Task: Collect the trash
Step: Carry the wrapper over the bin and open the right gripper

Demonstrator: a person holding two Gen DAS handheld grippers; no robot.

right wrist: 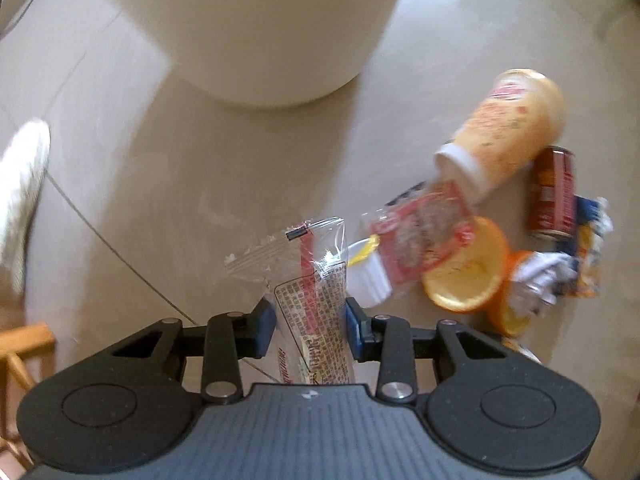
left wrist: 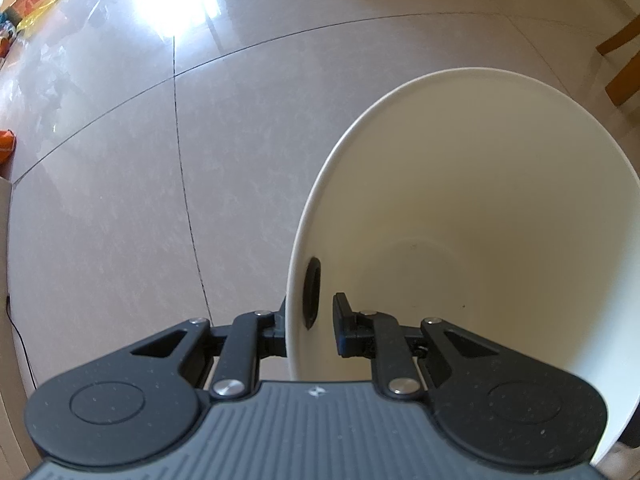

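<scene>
Left wrist view: my left tool (left wrist: 310,326) clamps the wall of the cream round plastic bin (left wrist: 500,184) beside its handle hole. My right tool (right wrist: 310,322) grasps a clear printed plastic wrapper (right wrist: 316,304) above the beige tiled floor (right wrist: 160,200), near the trash pile.

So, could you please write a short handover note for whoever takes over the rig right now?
Left gripper: straddles the wall of the white plastic bin, one finger outside, one inside; bin looks empty.
Right gripper: shut on a clear printed plastic wrapper, not yet binned.
Still on the floor: tall orange snack canister, red drink can, red-and-white packet, orange cups, crumpled blue-and-white wrapper.
Next: probably drop the wrapper in, then fetch the rest.
</scene>
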